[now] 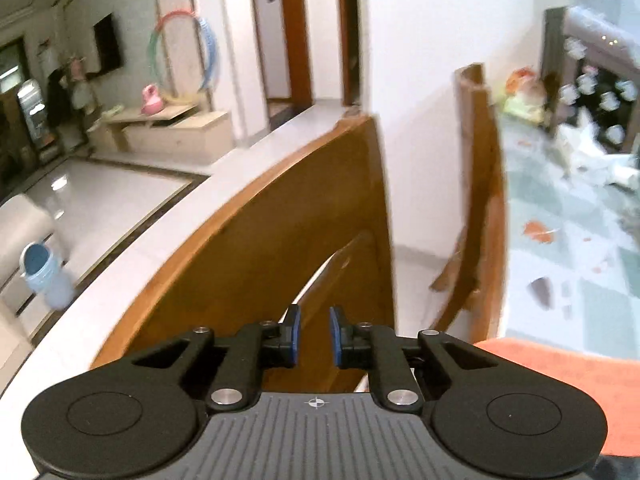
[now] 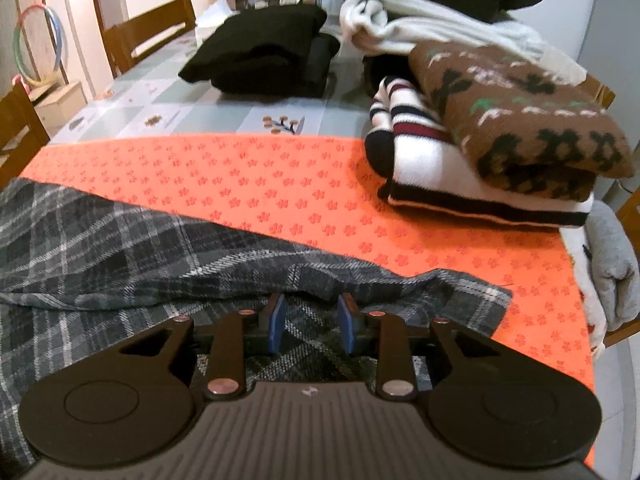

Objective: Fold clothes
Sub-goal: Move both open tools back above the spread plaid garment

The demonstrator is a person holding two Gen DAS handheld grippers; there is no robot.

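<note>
- The right gripper (image 2: pixel 310 322) sits low over the grey plaid garment (image 2: pixel 132 248), blue pads parted with cloth between and under them; nothing is pinched, though it looks lined up for a grab at that near edge.
- The plaid piece lies spread across the orange mat (image 2: pixel 304 184), one rumpled edge rolled back towards the camera. Laid flat like that, it suits folding.
- Folded things sit off to the right: a brown patterned sweater (image 2: pixel 520 120) on top of a striped white knit (image 2: pixel 440 168), clear of the working area.
- A black folded pile (image 2: pixel 264 56) rests farther back on the table.
- The left gripper (image 1: pixel 314 336) is up and away, a narrow gap between its pads, holding nothing, aimed at a wooden chair back (image 1: pixel 272 216).
- Its view is smeared; only a corner of the mat shows there.
</note>
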